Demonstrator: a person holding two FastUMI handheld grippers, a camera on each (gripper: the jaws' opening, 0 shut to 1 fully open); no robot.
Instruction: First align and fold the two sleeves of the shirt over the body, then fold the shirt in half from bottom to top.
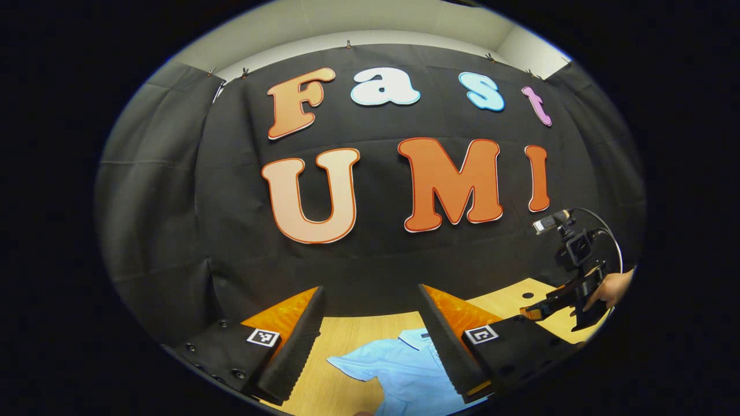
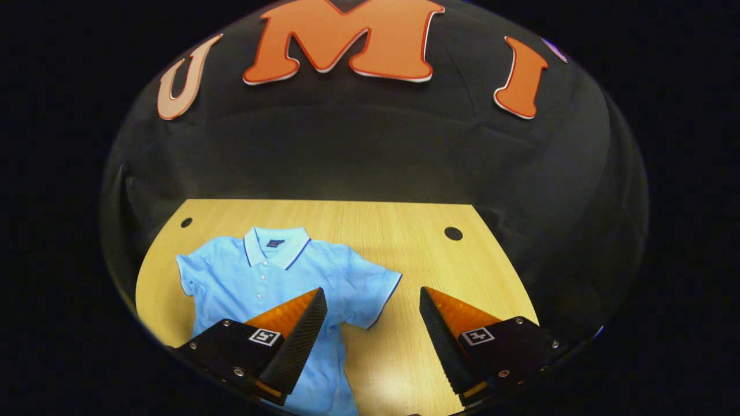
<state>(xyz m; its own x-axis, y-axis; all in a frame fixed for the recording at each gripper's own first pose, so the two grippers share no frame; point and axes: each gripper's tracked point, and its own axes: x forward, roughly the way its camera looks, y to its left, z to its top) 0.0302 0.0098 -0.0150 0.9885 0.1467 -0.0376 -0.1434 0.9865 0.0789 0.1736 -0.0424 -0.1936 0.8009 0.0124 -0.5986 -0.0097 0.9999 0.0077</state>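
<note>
Above the desk [image 2: 404, 231], the right hand-held gripper [image 2: 373, 323] hangs with fingers spread, empty, over the near sleeve [image 2: 370, 289] of the light blue polo shirt [image 2: 254, 277]. The left hand-held gripper [image 1: 370, 329] is likewise spread, holding nothing, above the shirt's collar end. The shirt lies flat, face up, unfolded, sleeves out. Likely soft, light, limp fabric; probably best pinched at the sleeve cuffs, then at the hem corners, which are out of frame.
</note>
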